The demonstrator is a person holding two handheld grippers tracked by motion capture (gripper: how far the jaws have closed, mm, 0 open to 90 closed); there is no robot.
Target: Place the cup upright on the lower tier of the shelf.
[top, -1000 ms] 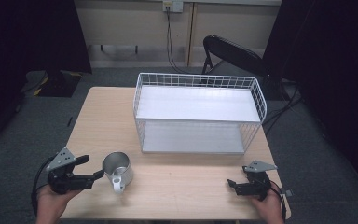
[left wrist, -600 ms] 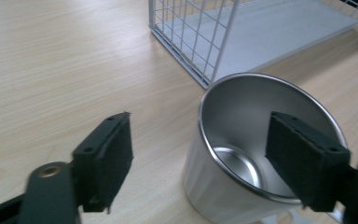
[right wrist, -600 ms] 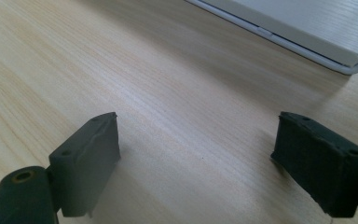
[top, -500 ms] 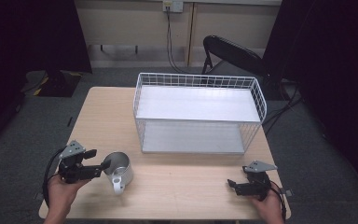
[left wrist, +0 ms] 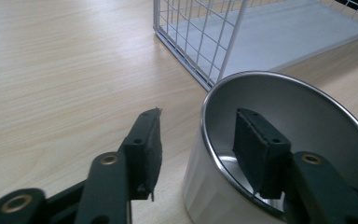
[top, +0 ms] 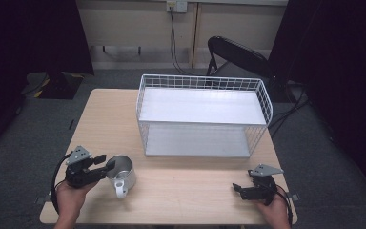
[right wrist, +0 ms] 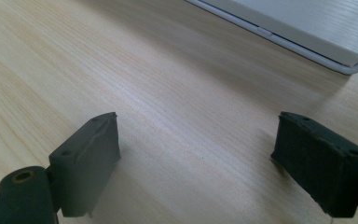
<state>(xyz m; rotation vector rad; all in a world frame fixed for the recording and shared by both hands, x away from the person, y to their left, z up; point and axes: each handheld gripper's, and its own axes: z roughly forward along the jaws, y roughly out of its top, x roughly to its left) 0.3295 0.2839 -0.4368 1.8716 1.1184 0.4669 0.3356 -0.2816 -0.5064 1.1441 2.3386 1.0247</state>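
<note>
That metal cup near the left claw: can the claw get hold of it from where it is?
Probably yes. The left claw is open and straddles the wall of the metal cup, one jaw inside, one outside, with nothing between them but that wall.

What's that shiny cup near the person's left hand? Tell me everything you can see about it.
The metal mug looks like brushed steel, round and open-topped, with a white handle facing the person. It stands upright on the wooden table, in front of the white wire basket and apart from it. It appears empty. The left gripper straddles its near wall: one jaw sits inside the mug, the other outside, with a gap showing between the outside jaw and the wall.
</note>
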